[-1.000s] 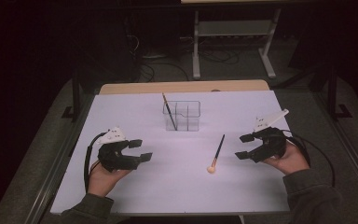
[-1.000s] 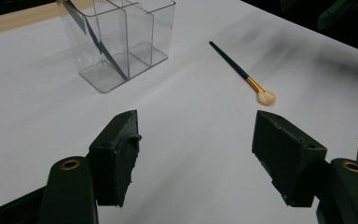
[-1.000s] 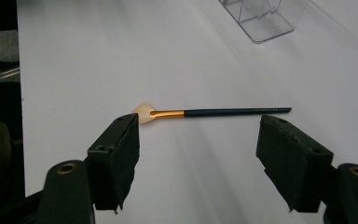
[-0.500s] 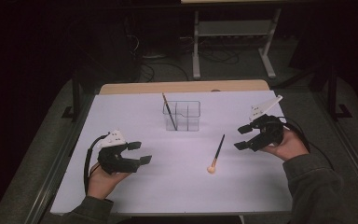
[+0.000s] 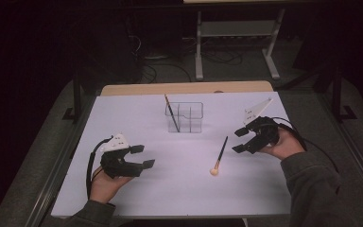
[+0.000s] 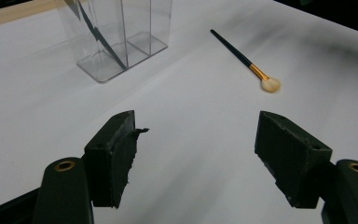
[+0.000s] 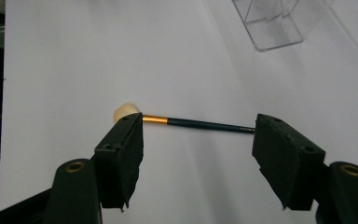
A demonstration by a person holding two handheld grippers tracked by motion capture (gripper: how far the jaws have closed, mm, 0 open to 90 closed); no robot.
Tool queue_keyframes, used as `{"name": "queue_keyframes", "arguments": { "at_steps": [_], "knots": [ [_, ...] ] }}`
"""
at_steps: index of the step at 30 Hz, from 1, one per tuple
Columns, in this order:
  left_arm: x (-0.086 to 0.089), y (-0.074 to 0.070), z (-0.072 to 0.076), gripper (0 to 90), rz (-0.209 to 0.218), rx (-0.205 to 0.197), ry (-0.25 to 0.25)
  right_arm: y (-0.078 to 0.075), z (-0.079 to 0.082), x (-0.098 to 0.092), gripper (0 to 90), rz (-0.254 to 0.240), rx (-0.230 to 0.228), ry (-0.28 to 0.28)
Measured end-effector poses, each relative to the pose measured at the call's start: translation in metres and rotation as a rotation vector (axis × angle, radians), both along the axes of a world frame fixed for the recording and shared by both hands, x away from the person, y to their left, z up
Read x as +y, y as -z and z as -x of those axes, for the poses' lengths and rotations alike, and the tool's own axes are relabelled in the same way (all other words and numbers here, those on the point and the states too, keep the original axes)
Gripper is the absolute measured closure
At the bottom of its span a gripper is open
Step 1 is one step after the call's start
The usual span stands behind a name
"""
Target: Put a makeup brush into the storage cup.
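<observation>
Right claw (image 5: 238, 140) hangs just right of the loose brush (image 5: 219, 157), which lies flat on the white desk (image 5: 137, 198), tuft end nearest the person. Its jaws have just been closing a little but stand wide with nothing gripped; in the right gripper view the brush (image 7: 186, 121) lies beyond the pads. Best to come down square across the dark handle, mid-length, before pinching. Left claw (image 5: 141, 156) idles wide open, empty. Clear divided holder (image 5: 184, 117) at far centre carries one leaning brush (image 5: 171, 112).
</observation>
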State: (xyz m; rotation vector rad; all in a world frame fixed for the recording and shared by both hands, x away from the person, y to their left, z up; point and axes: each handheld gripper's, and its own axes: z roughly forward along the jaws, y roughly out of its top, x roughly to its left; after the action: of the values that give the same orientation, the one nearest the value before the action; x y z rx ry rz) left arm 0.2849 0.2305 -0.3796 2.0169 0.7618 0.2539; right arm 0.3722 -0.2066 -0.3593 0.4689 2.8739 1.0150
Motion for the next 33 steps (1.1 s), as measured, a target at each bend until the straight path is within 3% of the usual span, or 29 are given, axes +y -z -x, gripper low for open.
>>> {"name": "queue_keyframes", "arguments": {
  "at_steps": [33],
  "knots": [
    [0.003,0.001,-0.001,28.0,0.014,0.007,0.008,0.007,-0.014,0.032,32.5,0.034,0.022,-0.074]
  ]
}}
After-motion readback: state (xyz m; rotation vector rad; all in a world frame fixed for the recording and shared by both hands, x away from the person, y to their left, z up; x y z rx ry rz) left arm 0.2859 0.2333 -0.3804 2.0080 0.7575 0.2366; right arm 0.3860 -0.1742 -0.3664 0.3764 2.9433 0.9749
